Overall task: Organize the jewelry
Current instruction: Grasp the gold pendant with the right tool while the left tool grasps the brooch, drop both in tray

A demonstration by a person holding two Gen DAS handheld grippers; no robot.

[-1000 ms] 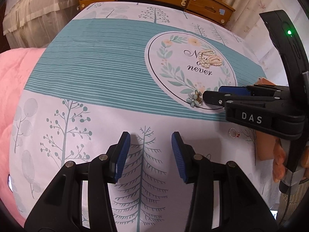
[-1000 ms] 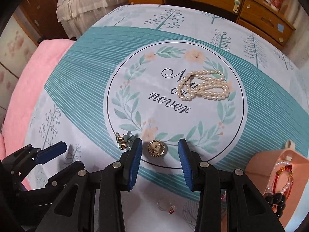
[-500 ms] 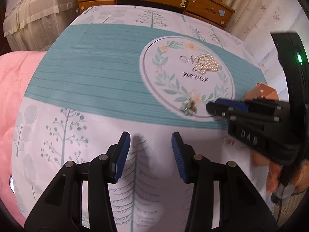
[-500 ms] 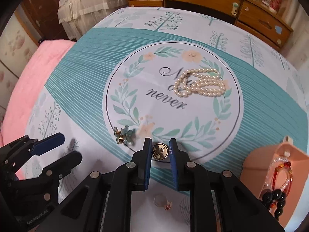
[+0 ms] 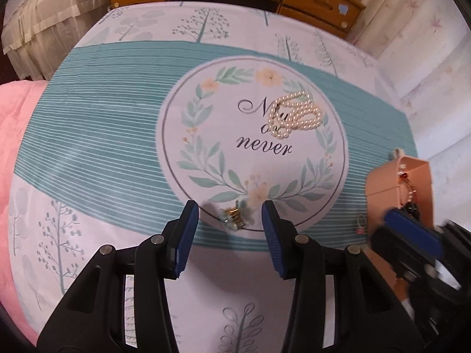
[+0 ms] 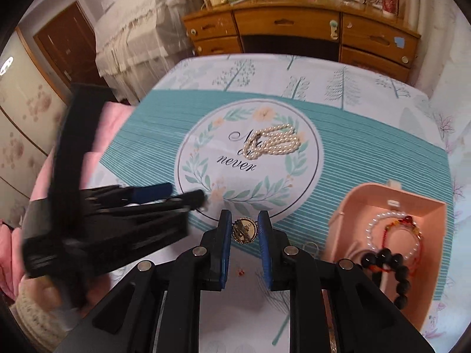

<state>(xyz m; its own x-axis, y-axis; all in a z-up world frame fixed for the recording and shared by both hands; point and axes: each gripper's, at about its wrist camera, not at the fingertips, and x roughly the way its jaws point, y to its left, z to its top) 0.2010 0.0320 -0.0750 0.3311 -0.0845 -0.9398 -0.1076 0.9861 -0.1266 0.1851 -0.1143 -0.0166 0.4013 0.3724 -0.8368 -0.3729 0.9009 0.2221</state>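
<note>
Right wrist view shows a round gold brooch [image 6: 244, 230] pinched between the two blue pads of the right gripper [image 6: 243, 229], held clear above the tablecloth [image 6: 368, 135]. The piece is a disc with a scalloped rim, so it has no real long axis; its flat face is turned up toward the camera and the pads press on its left and right edges. The jaws came together on it within the last second, going by the earlier pictures.

Just right of that gripper sits a peach-pink jewelry box [image 6: 347, 206], open at the top, with a white bead bracelet [image 6: 371, 226], a red-strung piece and a dark bead bracelet [image 6: 391, 260] inside. A small ring with a red stone [image 5: 360, 226] lies on the cloth beside the box.

In the left wrist view the left gripper [image 5: 230, 224] hangs over a small green flower clip [image 5: 235, 219] lying on the cloth at the near rim of the printed circle; its fingers stand apart, either side of the clip, with nothing pressed between them. The clip is blurred, so its direction is hard to read.

Farther off, a pearl necklace [image 5: 295, 114] lies bunched on the printed words, its heap stretching roughly left to right. Beyond the table stands a wooden dresser [image 6: 294, 32].
</note>
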